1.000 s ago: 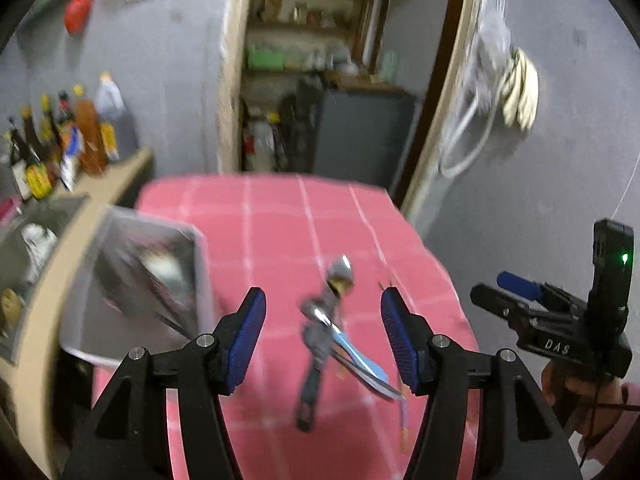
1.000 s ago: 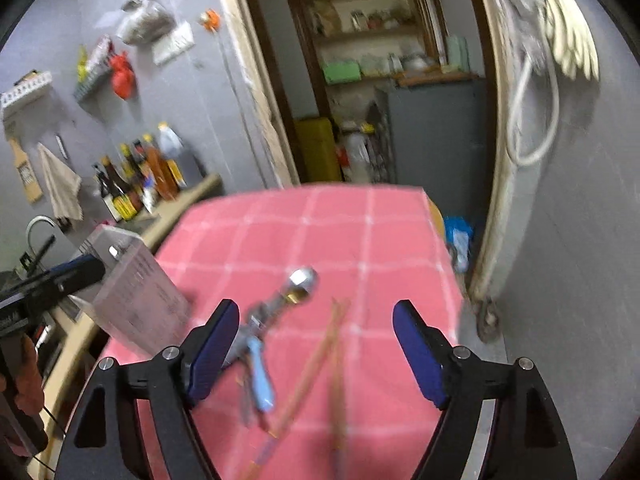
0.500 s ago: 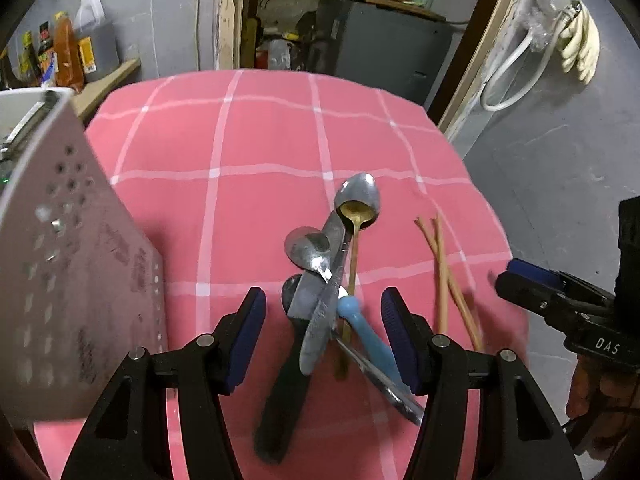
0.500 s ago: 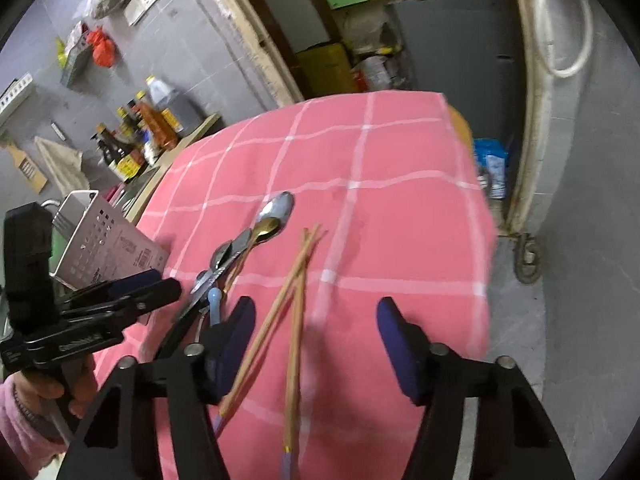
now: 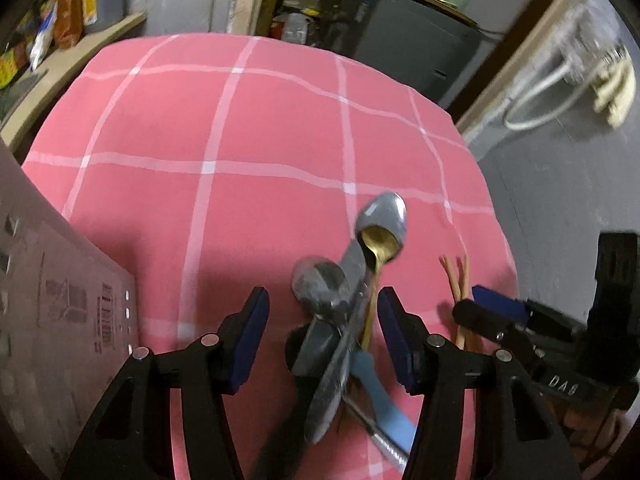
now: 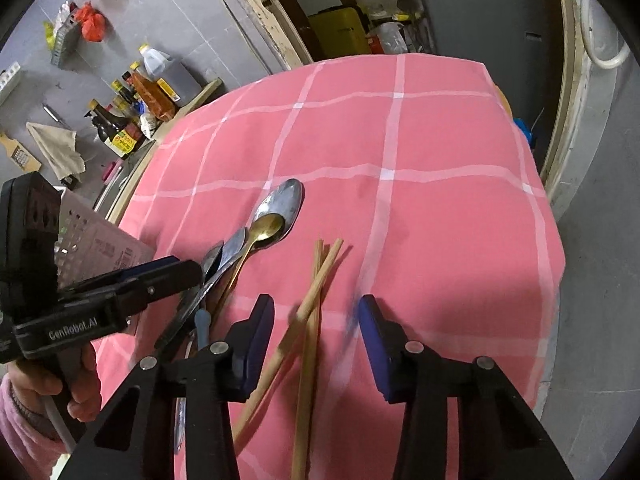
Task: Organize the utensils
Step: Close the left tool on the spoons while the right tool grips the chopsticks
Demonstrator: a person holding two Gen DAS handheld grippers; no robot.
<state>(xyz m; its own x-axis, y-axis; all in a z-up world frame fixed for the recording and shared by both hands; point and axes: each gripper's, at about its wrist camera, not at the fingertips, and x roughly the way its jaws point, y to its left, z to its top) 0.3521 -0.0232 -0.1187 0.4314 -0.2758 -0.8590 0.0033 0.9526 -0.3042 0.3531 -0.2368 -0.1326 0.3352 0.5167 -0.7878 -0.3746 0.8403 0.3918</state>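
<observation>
The surface is covered with a soft pink cloth with thin white check lines (image 5: 224,128), and it has a rounded edge. In the lower middle of the left wrist view lies a heap of utensils: a large shiny steel spoon (image 5: 384,216), a small gold-coloured spoon (image 5: 378,244) whose bowl rests in the large one, a smaller steel spoon (image 5: 320,284), a flat steel knife blade (image 5: 332,376) and a piece with a smooth light blue plastic handle (image 5: 380,388). The left gripper (image 5: 322,336) hangs over this heap; its dark blue padded jaws are closing, the utensils are between them, and the pads do not press on anything. At the left edge stands a grey perforated plastic holder (image 5: 48,320). In the right wrist view, two long round wooden chopsticks (image 6: 316,292) lie crossed in the lower middle, right of the heap. The right gripper (image 6: 316,344) is over them with its jaws closing, the sticks between the pads but apart from them.
</observation>
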